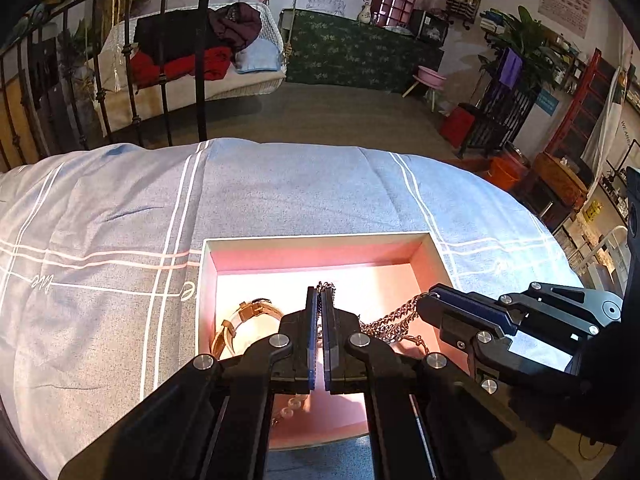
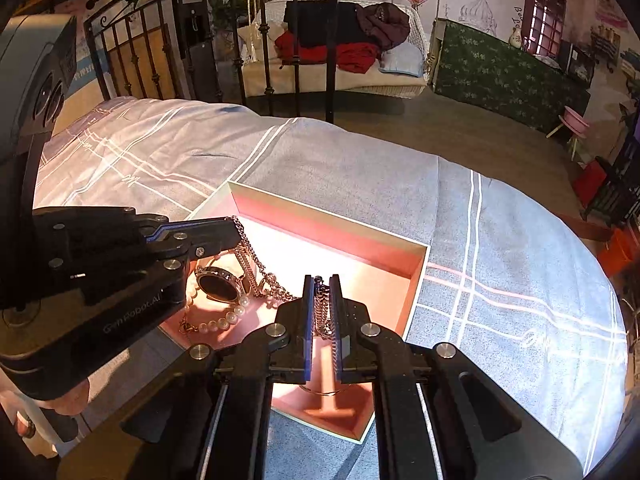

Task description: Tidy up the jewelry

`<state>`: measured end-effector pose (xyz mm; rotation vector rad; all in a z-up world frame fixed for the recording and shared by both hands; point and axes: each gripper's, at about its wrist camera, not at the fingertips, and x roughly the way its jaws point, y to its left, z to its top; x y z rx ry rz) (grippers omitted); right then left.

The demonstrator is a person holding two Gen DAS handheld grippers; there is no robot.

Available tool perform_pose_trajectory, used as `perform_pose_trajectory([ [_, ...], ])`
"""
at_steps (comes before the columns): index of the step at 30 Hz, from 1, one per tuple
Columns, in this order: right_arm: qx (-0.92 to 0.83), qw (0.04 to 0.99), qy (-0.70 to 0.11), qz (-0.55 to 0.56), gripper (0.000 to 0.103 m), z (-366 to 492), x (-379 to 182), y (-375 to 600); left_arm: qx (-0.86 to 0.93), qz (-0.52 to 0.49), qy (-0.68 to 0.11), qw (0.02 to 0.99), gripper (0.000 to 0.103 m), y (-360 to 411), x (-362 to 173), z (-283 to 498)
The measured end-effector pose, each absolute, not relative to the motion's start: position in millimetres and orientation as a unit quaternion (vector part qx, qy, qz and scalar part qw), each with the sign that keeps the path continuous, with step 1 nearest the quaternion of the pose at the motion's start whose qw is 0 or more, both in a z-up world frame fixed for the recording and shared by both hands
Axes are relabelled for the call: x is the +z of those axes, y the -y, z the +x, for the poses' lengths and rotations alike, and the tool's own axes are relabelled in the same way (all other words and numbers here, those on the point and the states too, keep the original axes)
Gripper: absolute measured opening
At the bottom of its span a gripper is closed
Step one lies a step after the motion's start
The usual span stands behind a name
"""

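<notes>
Metal chain (image 2: 323, 312) pinched between both grippers (image 2: 321, 280)

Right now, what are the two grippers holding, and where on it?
Both pinch one chain necklace above the pink box: left gripper and right gripper at separate spots along it.

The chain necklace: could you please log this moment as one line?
chain necklace held between left gripper and right gripper | both shut | above pink box | watch, pearl bracelet inside
</notes>
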<state>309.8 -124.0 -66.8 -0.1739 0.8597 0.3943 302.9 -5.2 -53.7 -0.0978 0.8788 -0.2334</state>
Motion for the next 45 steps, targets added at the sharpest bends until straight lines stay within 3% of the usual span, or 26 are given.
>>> perform_pose_trajectory([
  [16,0.199,0.875,-0.433,-0.084,0.008,300,-79,120,-0.083,-0.051,-0.459,0.883,0.002,7,-58,314],
  [17,0.203,0.873,-0.436,-0.082,0.009,299,-80,120,-0.079,-0.051,-0.466,0.880,0.005,7,-58,315],
  [19,0.194,0.871,-0.444,-0.077,0.039,297,-81,122,-0.060,-0.046,-0.478,0.875,0.052,4,-58,314],
  [20,0.178,0.877,-0.439,-0.080,0.086,294,-79,124,-0.044,-0.043,-0.475,0.878,0.093,2,-56,311],
  [21,0.161,0.887,-0.423,-0.088,0.096,290,-76,126,-0.040,-0.042,-0.467,0.882,0.096,0,-53,307],
  [29,0.151,0.904,-0.394,-0.074,0.096,260,-66,147,-0.057,-0.040,-0.447,0.892,0.096,-10,-42,275],
  [35,0.162,0.893,-0.418,-0.033,0.095,216,-96,170,-0.083,-0.035,-0.446,0.890,0.096,-18,-61,223],
  [39,0.197,0.864,-0.463,0.000,0.064,184,-131,176,-0.071,-0.012,-0.476,0.876,0.091,-20,-96,194],
  [42,0.197,0.860,-0.470,-0.023,0.064,167,-139,170,-0.070,0.002,-0.495,0.866,0.083,-21,-118,183],
  [45,0.209,0.857,-0.469,-0.040,0.063,164,-134,161,-0.065,0.005,-0.494,0.867,0.081,-22,-127,181],
])
